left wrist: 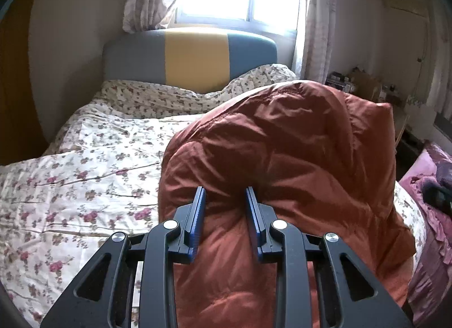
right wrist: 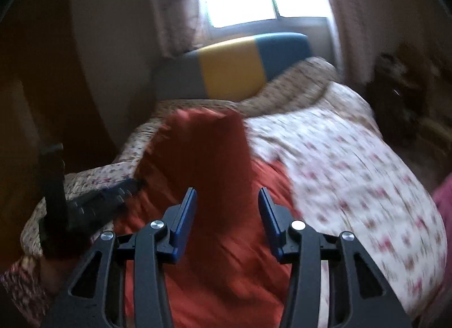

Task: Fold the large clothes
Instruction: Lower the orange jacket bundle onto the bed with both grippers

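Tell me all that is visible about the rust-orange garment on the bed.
The rust-orange garment looks puffy and quilted, with a slightly shiny, wrinkled fabric. It lies bunched on the floral bedspread, one part raised in a tall hump. The left gripper pinches a fold of it between its blue pads. The right gripper has the fabric between its fingers, but blur hides whether the pads press it.

The garment is a large rust-orange padded jacket [left wrist: 282,158] of smooth, slightly glossy fabric, creased all over. It lies on a bed with floral bedding [left wrist: 84,164], on the side away from the wall. One portion is raised into a puffed, rounded hump, its fabric gathered into a puckered fold at the near edge. In the right wrist view, blurred, the jacket [right wrist: 203,158] shows a flap standing upright above a flatter part spread on the bedding.
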`<action>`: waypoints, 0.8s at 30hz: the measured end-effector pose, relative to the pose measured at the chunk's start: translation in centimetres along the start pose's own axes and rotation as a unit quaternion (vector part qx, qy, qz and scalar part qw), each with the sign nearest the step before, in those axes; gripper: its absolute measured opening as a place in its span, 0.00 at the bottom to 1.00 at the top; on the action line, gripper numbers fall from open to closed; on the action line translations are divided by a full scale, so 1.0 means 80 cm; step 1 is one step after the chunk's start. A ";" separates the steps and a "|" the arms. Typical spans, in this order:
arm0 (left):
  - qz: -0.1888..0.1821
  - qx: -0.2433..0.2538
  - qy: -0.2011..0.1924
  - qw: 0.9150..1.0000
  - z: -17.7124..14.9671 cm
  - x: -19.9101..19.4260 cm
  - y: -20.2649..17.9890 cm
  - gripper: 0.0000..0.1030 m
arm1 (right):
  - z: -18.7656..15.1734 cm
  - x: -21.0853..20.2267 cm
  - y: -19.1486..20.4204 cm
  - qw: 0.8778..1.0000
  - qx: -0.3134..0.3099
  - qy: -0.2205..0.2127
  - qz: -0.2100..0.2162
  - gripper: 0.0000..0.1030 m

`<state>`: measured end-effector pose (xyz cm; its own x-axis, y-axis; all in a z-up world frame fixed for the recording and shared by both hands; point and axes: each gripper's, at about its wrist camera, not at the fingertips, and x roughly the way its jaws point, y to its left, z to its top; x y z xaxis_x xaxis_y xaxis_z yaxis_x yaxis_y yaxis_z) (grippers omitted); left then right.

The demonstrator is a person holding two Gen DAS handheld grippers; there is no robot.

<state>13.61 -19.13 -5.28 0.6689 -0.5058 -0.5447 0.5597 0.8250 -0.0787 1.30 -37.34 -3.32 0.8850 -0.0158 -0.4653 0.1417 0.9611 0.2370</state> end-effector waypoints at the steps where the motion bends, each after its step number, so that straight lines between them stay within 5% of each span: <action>1: -0.002 -0.002 0.002 1.000 0.002 0.004 -0.001 0.27 | 0.009 0.015 0.007 1.000 -0.011 0.003 0.000 0.39; 9: -0.016 -0.012 0.026 0.999 0.019 0.033 -0.014 0.27 | 0.042 0.130 -0.018 0.997 -0.043 0.050 -0.048 0.31; 24: -0.003 0.004 0.079 0.997 0.018 0.109 -0.046 0.27 | -0.008 0.194 -0.103 0.994 0.037 0.101 -0.030 0.31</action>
<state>18.12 -26.96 -8.52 0.5799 -0.4646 -0.6692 0.5682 0.8193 -0.0765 13.60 -45.33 -13.09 0.7687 -0.0089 -0.6396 0.2295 0.9372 0.2628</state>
